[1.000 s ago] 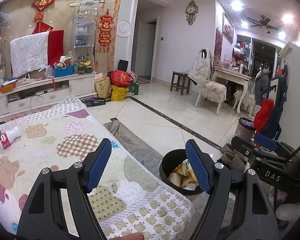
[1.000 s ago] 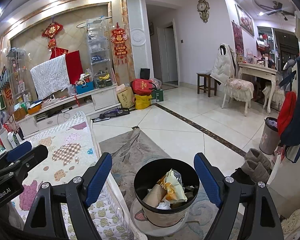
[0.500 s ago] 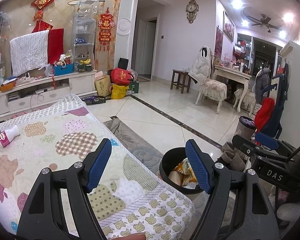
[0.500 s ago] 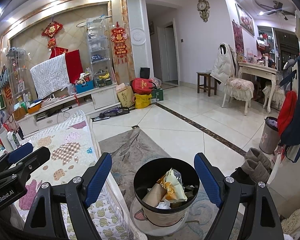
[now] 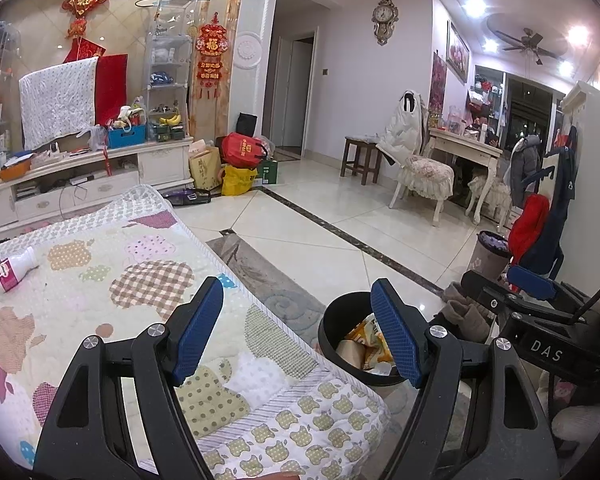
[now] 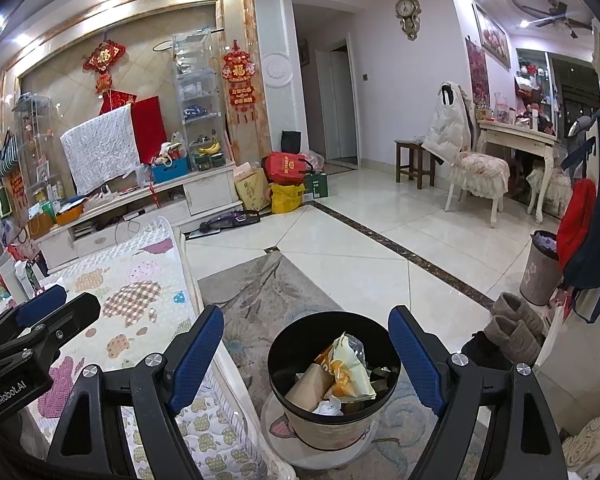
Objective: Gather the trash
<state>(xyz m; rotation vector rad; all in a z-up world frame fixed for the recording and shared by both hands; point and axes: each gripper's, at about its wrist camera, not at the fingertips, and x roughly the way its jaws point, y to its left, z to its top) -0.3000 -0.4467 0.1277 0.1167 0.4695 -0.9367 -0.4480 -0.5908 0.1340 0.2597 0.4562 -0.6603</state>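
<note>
A black trash bin stands on the floor rug beside the quilted table, filled with crumpled wrappers and paper. My right gripper hovers above it, open, nothing between its blue pads. My left gripper is open too and empty, over the near corner of the quilted table, with the bin just right of it. A small white bottle with a pink label lies on the table's far left. Each gripper shows at the edge of the other's view: right gripper, left gripper.
A grey patterned rug lies under the bin on the tiled floor. A second small bin, slippers and hanging coats stand at right. A TV cabinet with clutter, bags and a chair line the far side.
</note>
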